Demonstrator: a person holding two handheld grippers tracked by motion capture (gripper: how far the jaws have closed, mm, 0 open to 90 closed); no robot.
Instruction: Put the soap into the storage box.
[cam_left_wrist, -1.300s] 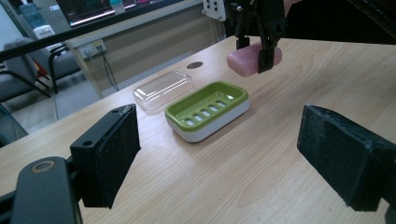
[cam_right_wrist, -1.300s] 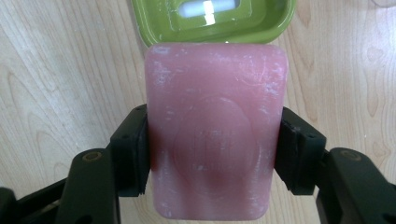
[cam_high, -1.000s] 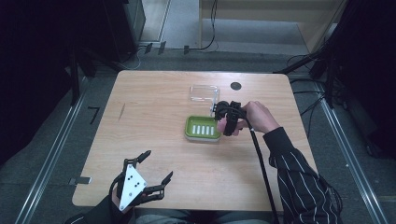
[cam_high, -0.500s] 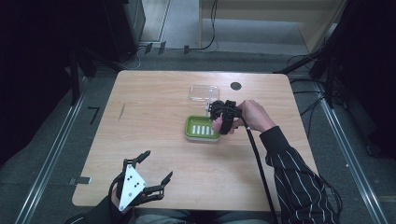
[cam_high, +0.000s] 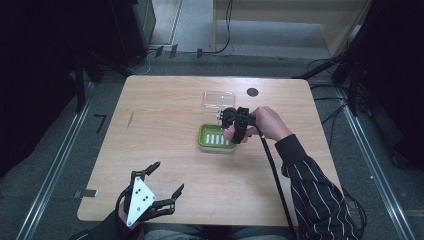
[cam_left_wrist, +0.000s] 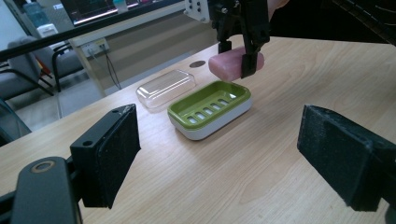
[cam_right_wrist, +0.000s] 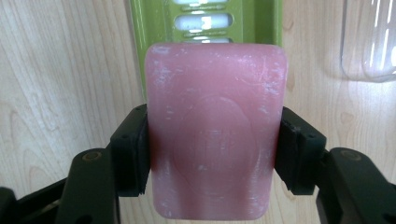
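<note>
A pink soap bar (cam_right_wrist: 215, 130) is clamped by its long sides in my right gripper (cam_right_wrist: 212, 154), which is shut on it. The bar (cam_left_wrist: 229, 63) hangs just above the right end of a green soap dish (cam_high: 210, 141) with a slotted white insert, at the table's middle. From the left gripper view, the right gripper (cam_left_wrist: 237, 58) points down over the dish (cam_left_wrist: 210, 105). My left gripper (cam_high: 168, 176) rests near the table's front left edge, open with nothing between its pads (cam_left_wrist: 112, 154).
A clear plastic lid (cam_high: 219, 98) lies flat just behind the dish, also in the left gripper view (cam_left_wrist: 166, 86). A small dark round mark (cam_high: 252, 92) sits on the wooden table (cam_high: 165, 115) beside the lid. A striped sleeve (cam_high: 315, 195) reaches in from the front right.
My right gripper with the soap has shifted slightly left, over the dish's right end. The left gripper has stayed put.
</note>
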